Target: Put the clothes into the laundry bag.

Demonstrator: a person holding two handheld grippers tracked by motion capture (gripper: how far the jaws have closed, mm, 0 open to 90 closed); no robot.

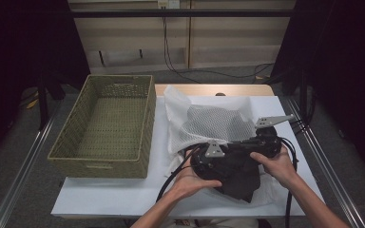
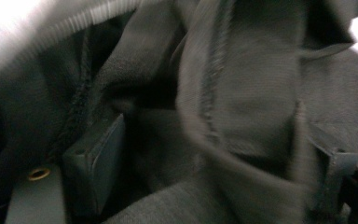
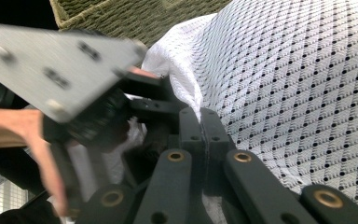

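On the white table, right of the basket, the right gripper pinches the mesh bag's edge while the left gripper's spread jaws straddle the dark cloth.

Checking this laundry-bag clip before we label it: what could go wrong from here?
1. The right hand-held gripper pinches only the thin edge of the white mesh bag; that edge could slip out.
2. The left hand-held gripper stands open amid folds of the dark garment, so it may close on the wrong layer.
3. The wicker basket sits off to the side, a carry away.
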